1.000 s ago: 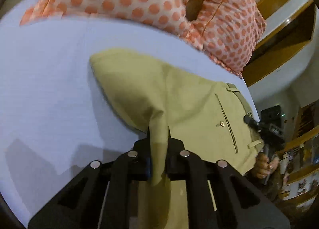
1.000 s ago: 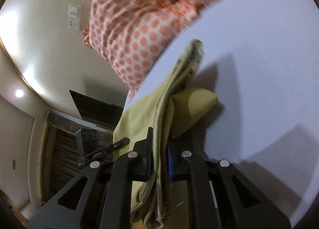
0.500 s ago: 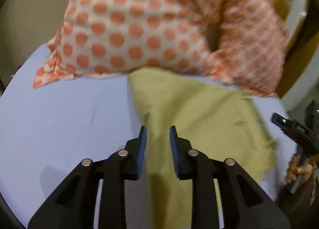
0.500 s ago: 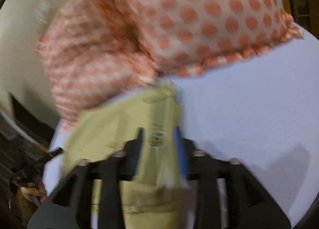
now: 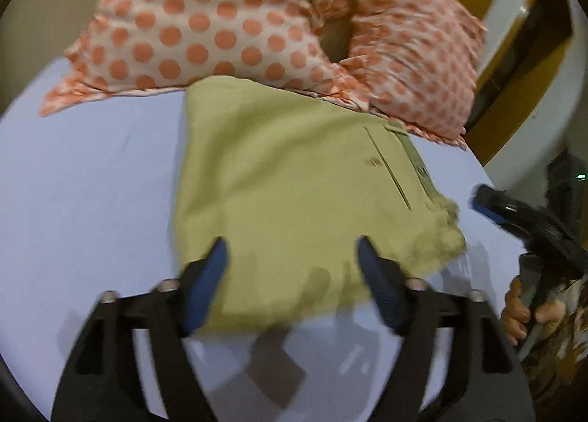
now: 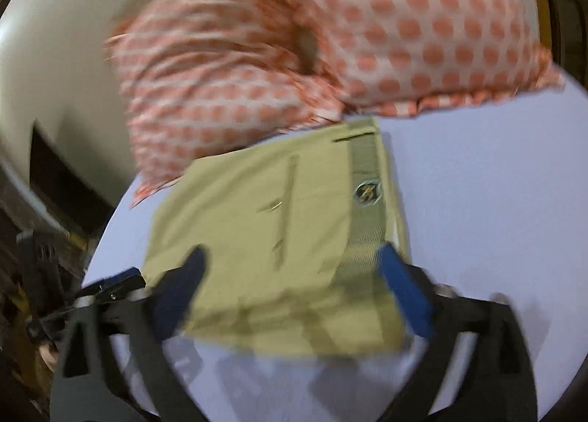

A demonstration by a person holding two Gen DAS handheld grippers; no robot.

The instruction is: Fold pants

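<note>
The khaki pants [image 5: 294,194] lie folded in a flat rectangle on the pale blue sheet [image 5: 84,186], far edge against the pillows. The pants also show in the right wrist view [image 6: 279,234], with the waistband and a round label on the right side. My left gripper [image 5: 292,249] is open and empty, fingers spread just above the near edge of the pants. My right gripper [image 6: 294,256] is open and empty, also spread over the near edge. The right gripper appears in the left wrist view [image 5: 522,216], held in a hand.
Two pink pillows with orange dots [image 5: 257,17] lie behind the pants; they also show in the right wrist view [image 6: 330,36]. The sheet extends left [image 5: 84,186] and right [image 6: 496,201]. A wooden frame [image 5: 514,65] stands at the far right.
Both grippers were shut on the pants a second ago. They have let go and opened wide, and the pants now lie flat and folded on the sheet.
</note>
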